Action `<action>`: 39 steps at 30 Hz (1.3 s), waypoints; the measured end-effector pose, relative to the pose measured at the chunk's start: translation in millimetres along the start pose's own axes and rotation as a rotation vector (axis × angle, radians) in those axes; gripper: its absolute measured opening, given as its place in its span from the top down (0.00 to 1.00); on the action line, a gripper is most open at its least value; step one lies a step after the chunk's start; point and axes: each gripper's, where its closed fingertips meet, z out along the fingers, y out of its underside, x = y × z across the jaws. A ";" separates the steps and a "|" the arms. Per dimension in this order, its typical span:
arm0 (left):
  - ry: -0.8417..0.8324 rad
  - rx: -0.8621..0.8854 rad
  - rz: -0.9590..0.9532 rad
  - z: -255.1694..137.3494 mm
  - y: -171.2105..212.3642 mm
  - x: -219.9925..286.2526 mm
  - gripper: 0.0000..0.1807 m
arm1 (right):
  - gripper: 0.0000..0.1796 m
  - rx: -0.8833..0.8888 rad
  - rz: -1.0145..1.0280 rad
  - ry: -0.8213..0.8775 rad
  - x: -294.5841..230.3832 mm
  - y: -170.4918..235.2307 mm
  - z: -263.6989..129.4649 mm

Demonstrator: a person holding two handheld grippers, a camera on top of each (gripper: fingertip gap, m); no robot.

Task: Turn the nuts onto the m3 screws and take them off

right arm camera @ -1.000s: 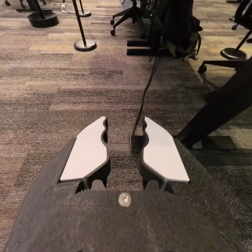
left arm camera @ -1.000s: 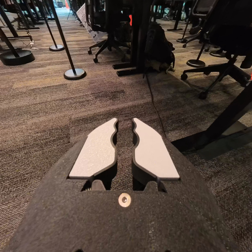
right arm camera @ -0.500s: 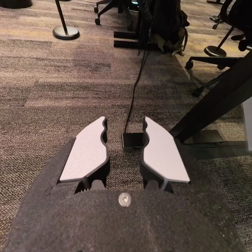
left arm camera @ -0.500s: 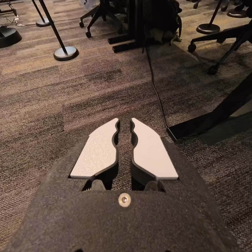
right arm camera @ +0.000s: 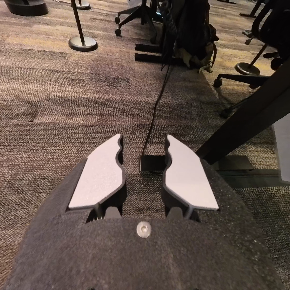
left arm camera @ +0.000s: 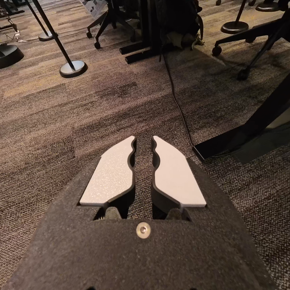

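No nuts or M3 screws show in either view. Both wrist views look down at a grey-brown carpet. My left gripper has its white fingers a narrow gap apart, with only carpet between them. My right gripper is open wider, its fingers empty. The end of a black desk foot and a black cable on the floor show through its gap.
A black cable runs over the carpet to a black desk foot at the right. A slanted desk leg stands to the right. Stanchion bases, office chair wheels and a dark bag lie farther off.
Both views have shifted slightly over the floor; the left view tipped down, then a little back up. The left fingers narrowed slightly, then reopened to the same small gap. The right fingers kept their spacing.
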 end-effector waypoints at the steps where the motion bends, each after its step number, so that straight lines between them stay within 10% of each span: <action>1: 0.003 -0.001 -0.006 -0.6 0.0 1.0 0.91 | 0.72 0.001 0.005 -0.007 -1.4 -1.0 -1.3; 39: 0.014 -0.045 0.003 4.6 6.8 18.8 0.91 | 0.78 -0.070 0.090 0.113 -2.0 11.5 15.3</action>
